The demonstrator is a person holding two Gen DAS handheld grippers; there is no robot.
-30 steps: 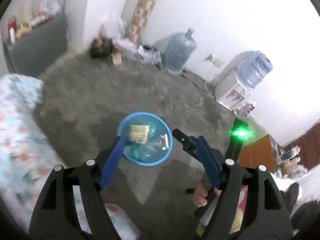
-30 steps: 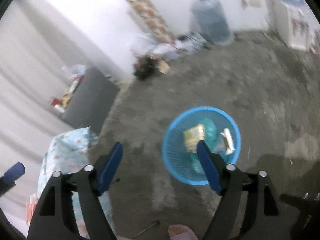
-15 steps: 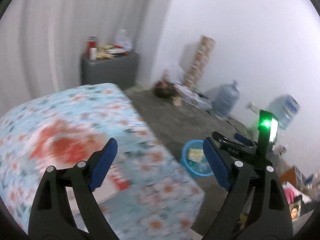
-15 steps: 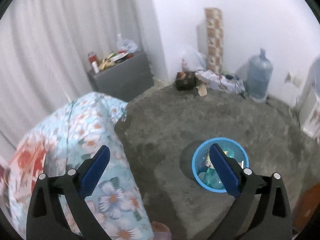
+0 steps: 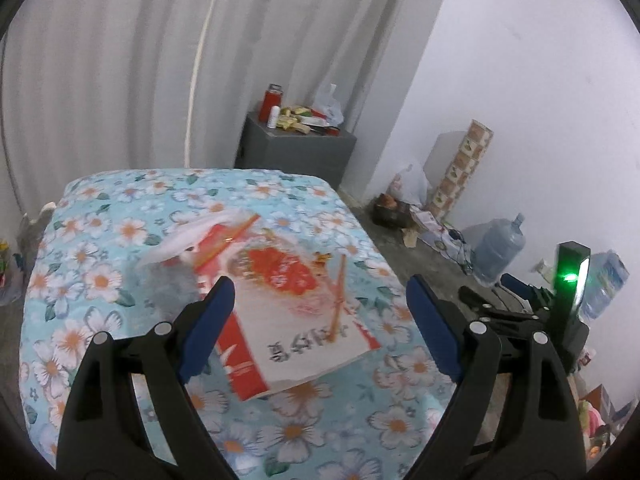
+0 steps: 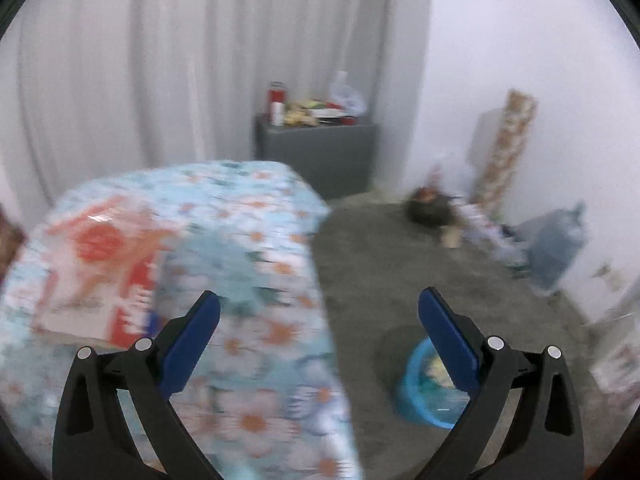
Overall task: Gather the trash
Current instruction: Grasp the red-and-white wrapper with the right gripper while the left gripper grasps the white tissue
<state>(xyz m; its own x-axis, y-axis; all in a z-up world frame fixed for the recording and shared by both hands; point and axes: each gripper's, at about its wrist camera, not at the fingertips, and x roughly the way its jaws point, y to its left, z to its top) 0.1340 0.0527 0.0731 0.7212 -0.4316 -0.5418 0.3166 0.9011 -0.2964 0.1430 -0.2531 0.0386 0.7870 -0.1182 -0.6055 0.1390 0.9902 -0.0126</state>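
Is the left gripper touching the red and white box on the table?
Apart. In the left wrist view the open left gripper hangs above the red and white box, holding nothing.

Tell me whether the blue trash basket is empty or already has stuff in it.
Not empty. In the right wrist view the blue basket on the floor shows yellowish and teal items inside, but blur hides what they are.
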